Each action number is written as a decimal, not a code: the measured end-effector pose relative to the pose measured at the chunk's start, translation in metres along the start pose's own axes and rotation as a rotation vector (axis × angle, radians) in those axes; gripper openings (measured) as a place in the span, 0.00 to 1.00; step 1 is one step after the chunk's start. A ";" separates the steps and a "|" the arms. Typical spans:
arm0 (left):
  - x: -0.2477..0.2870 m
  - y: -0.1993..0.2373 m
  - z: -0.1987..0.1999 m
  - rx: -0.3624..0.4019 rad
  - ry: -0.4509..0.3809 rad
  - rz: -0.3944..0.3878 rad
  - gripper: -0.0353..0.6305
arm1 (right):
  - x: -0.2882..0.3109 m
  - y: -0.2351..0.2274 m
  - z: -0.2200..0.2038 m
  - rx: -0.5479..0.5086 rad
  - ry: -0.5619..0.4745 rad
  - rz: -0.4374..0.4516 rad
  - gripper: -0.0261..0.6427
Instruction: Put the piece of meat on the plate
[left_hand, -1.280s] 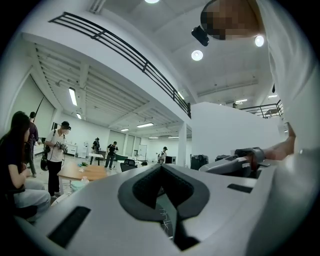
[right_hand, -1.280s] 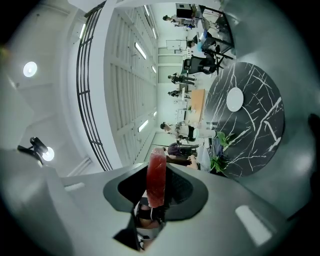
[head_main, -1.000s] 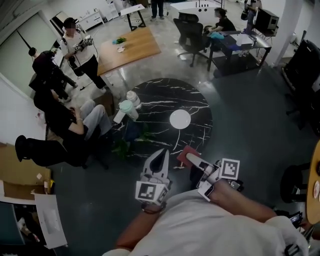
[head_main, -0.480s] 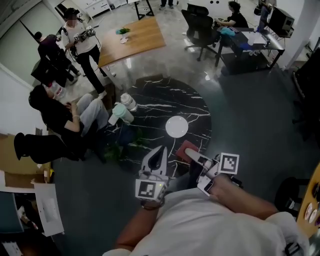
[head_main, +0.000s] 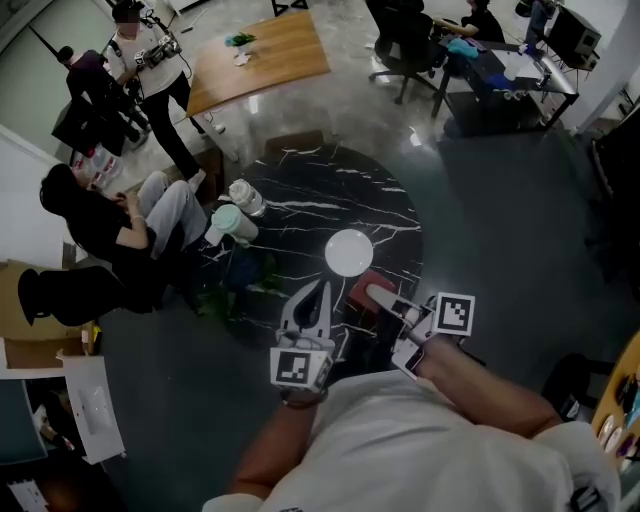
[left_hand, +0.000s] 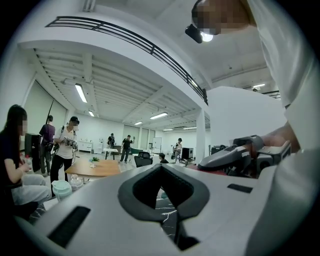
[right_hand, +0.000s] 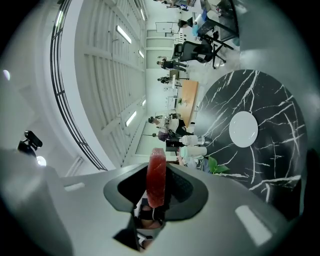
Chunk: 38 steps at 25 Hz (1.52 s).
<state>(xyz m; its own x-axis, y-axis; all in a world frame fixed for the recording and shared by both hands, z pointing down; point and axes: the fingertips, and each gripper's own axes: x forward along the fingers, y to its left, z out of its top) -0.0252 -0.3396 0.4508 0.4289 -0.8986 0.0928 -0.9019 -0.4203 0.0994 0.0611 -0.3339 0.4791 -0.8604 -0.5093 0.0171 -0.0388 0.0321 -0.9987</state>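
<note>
step: transport leg. We judge the meat is gripped and carried, not yet over the plate.
right gripper (head_main: 373, 293): jaws part-way closed and clamped on the red slab. Its own view shows the slab edge-on between the pads, sticking out past them.
left gripper (head_main: 321, 291): jaw tips together with nothing between them. It sits idle at 9 o'clock of the right one.
meat (head_main: 361, 287): off the surface in the right jaws, above the near part of the black marble table (head_main: 300, 190), just short of the plate.
plate (head_main: 349, 252): white, round and bare, at about 4 o'clock from table centre. It lies at 12 o'clock of the meat in the head view and at 2 o'clock in the right gripper view.
next move: we'd push forward until the slab is over plate centre, lower it until it rests, then spread the jaws. The gripper looks rolled on its side, so we'd expect the slab to land flat.
clutter: two jugs (head_main: 232, 212) and a green plant (head_main: 258, 272) at the table's 8 o'clock, well apart from the plate.
hard to see: the head view is dark. The height of the meat above the table can't be read. The lower right jaw is hidden under the slab. The left gripper view doesn't show the plate.
</note>
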 end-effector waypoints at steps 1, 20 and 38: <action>0.005 0.004 -0.004 -0.011 -0.003 0.001 0.06 | 0.004 -0.004 0.006 0.001 -0.003 -0.011 0.17; 0.089 0.097 -0.095 -0.048 0.071 -0.045 0.06 | 0.093 -0.139 0.074 0.053 -0.054 -0.213 0.17; 0.122 0.138 -0.194 -0.130 0.159 -0.076 0.06 | 0.137 -0.313 0.087 0.087 0.002 -0.450 0.17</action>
<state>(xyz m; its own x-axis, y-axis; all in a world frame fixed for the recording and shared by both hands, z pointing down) -0.0876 -0.4825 0.6676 0.5074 -0.8293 0.2339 -0.8569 -0.4570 0.2385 -0.0006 -0.4881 0.7900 -0.7686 -0.4542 0.4505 -0.3666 -0.2643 -0.8920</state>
